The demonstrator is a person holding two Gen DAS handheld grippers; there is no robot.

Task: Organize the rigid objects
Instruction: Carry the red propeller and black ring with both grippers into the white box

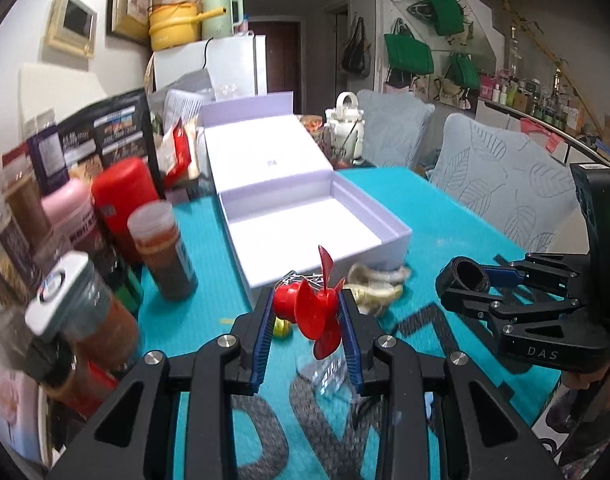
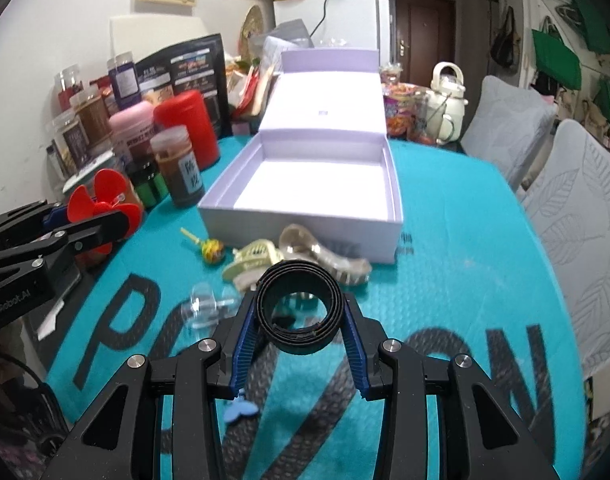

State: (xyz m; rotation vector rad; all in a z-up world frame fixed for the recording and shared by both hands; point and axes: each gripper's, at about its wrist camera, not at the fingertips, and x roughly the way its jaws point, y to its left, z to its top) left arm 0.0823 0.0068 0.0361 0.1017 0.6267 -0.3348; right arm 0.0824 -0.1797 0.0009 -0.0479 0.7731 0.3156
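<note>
Left tool (image 1: 308, 322) pinching red fan (image 1: 315, 310) between blue pads, held clear above counter (image 1: 445, 216). Right tool (image 2: 299, 330) clamped on black coiled strap (image 2: 301, 308), also lifted off counter. Open lilac box (image 2: 305, 200) empty, sits mid-counter beyond both tools. Near box front wall: lollipop (image 2: 212, 251), pale hair clip (image 2: 251, 264), clear shoe (image 2: 325, 256), all on teal mat. Clear plastic piece (image 2: 205, 306) just left of right tool. Jars (image 2: 177, 168) crowd left edge.
</note>
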